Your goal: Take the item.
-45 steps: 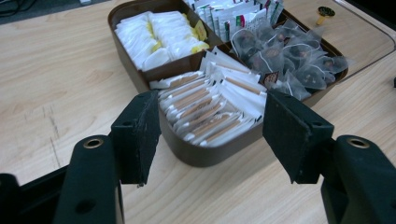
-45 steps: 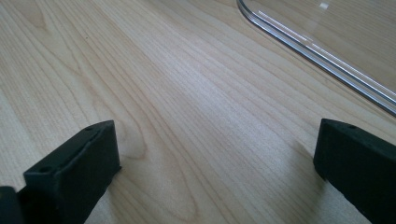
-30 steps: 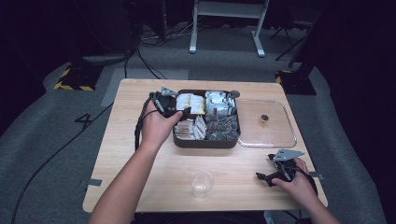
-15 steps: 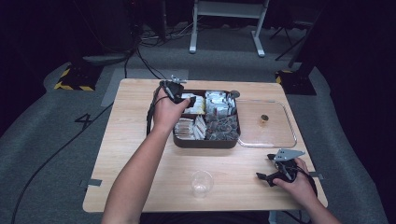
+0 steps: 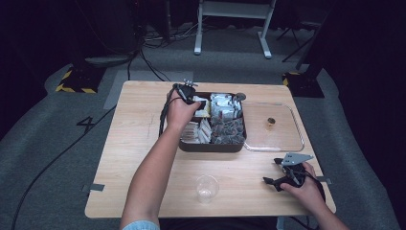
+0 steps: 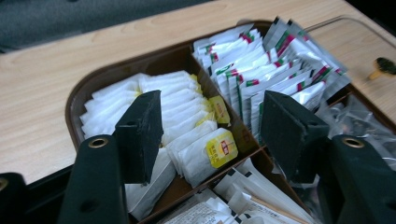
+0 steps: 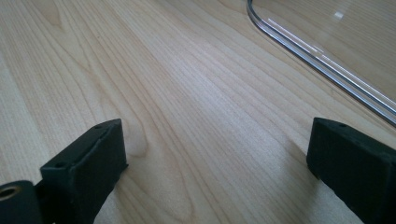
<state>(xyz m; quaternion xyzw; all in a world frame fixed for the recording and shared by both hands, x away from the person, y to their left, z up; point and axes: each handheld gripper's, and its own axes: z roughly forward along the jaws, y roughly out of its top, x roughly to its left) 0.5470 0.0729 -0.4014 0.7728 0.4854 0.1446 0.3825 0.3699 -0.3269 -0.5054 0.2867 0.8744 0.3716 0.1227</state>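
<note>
My left tongs (image 6: pixel 212 135) are black. The tray (image 6: pixel 77 100) under them is dark brown, its tea bags (image 6: pixel 187 119) white with yellow tags (image 6: pixel 222 149) marked in red — the sachets (image 6: pixel 261 70) next along the tray are white and silver with red and green stripes. The counter (image 7: pixel 187 93) is pale wood grain, the lid (image 5: pixel 273 127) beside the tray clear.

You have one tray (image 5: pixel 210 146) with four compartments, one lid (image 5: pixel 287 143), one cup (image 5: pixel 207 188), two grippers.
</note>
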